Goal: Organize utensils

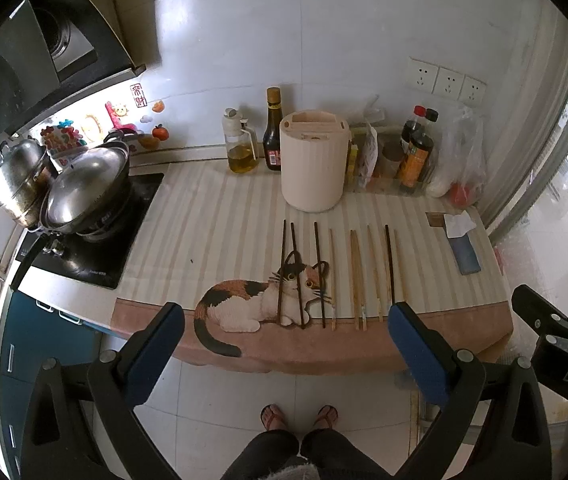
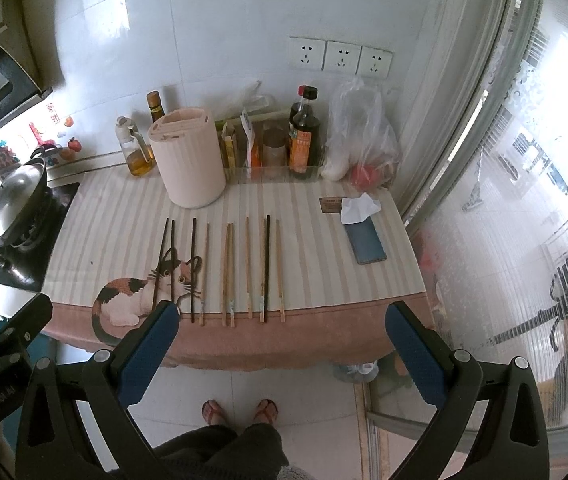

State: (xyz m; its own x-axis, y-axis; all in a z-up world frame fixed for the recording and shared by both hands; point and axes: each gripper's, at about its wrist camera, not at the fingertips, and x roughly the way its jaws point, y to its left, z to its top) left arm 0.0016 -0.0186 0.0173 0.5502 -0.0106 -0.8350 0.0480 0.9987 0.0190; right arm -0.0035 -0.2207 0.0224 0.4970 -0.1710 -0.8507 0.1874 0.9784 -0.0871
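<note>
The cream utensil holder [image 1: 312, 164] stands upright on the striped cat mat [image 1: 212, 216]; its contents are hidden. In front of it, chopsticks [image 1: 353, 276] lie parallel, their long axes running from holder to counter edge. The left gripper [image 1: 284, 344] and right gripper [image 2: 280, 344] hover wide open, holding nothing.

My two grippers, the left gripper [image 1: 285, 336] and the right gripper [image 2: 282, 336], are black plastic frames with round silver screws and blue finger pads [image 1: 152, 360]. White lettering marks their sides. I wear dark trousers [image 2: 224, 452] and flip-flops [image 1: 272, 416].
</note>
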